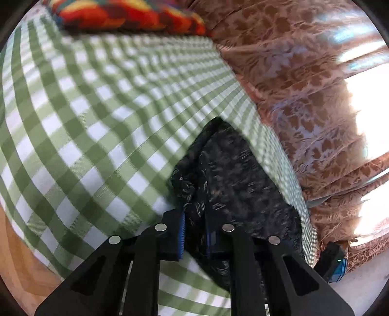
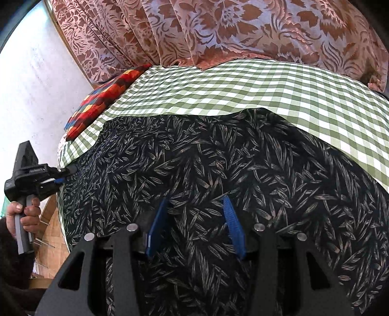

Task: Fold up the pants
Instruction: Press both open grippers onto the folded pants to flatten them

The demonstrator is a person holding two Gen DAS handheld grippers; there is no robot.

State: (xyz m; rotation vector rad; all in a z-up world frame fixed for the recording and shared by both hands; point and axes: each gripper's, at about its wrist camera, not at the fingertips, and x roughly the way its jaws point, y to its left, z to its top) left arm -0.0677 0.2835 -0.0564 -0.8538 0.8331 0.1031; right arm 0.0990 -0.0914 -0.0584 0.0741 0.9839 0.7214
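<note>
Dark navy pants with a pale leaf print (image 2: 218, 158) lie spread on the green checked bed cover (image 2: 267, 82). In the right wrist view my right gripper (image 2: 195, 204) stands open over the pants, its blue pads (image 2: 158, 226) wide apart on the fabric. My left gripper (image 2: 64, 173) shows at the pants' left edge, held by a hand. In the left wrist view the left gripper (image 1: 195, 227) has its blue pads (image 1: 182, 233) closed on a bunched edge of the pants (image 1: 231, 175).
A bright patchwork cushion (image 2: 104, 97) lies at the far end of the bed, also in the left wrist view (image 1: 126, 14). Pink floral curtains (image 2: 243, 31) hang behind the bed. Wooden floor (image 2: 48, 243) lies beside the bed edge. A bright window (image 1: 369, 102) is at right.
</note>
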